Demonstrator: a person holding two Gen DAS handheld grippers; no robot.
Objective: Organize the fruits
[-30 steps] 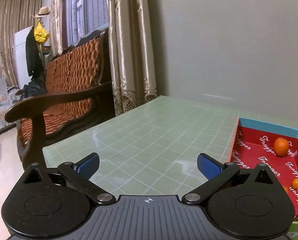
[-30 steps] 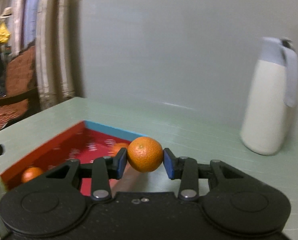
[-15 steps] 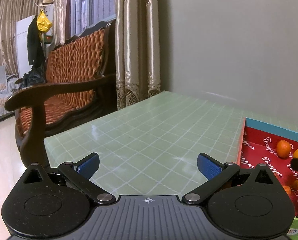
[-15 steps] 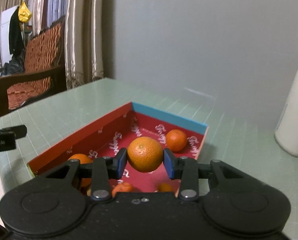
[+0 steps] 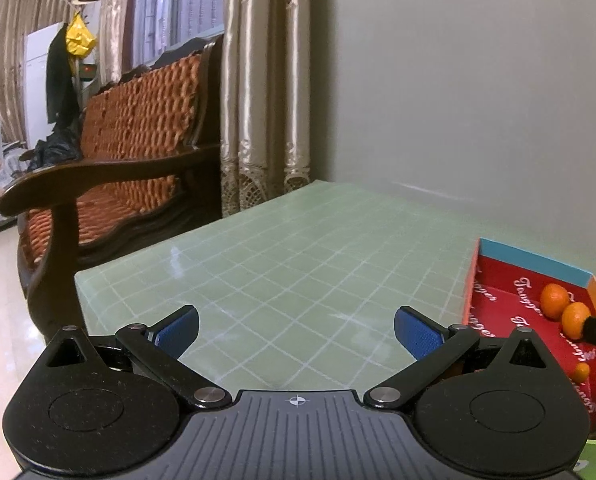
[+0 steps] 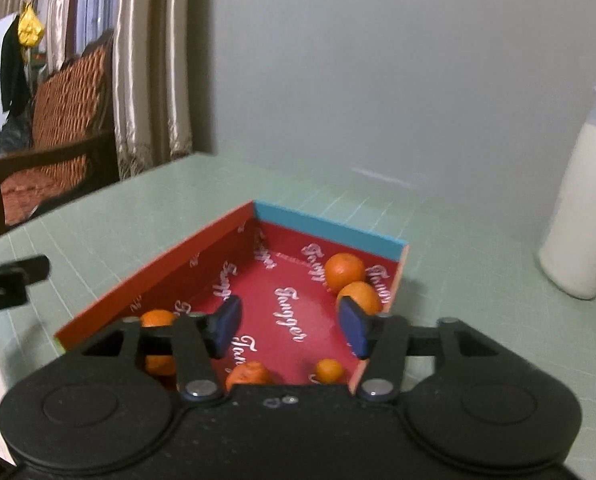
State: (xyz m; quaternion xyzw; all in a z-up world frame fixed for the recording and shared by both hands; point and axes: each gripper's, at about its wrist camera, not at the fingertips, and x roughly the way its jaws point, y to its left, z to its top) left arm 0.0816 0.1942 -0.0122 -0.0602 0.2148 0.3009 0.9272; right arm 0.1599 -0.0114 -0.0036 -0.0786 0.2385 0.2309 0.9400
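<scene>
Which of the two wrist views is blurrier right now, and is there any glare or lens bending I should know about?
Right wrist view: softer overall, the white jug and the red box lack crisp edges. Left wrist view: sharper, with a pale glare patch on the green table. Both views: fisheye bending, dark corners.

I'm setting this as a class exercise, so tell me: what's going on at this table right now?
A person with a gripper in each hand is sorting tangerines into a red box. The right gripper has just been opening over the box; nothing is between its pads, and a tangerine lies just beyond them by another. The left gripper hangs open over the green table.
</scene>
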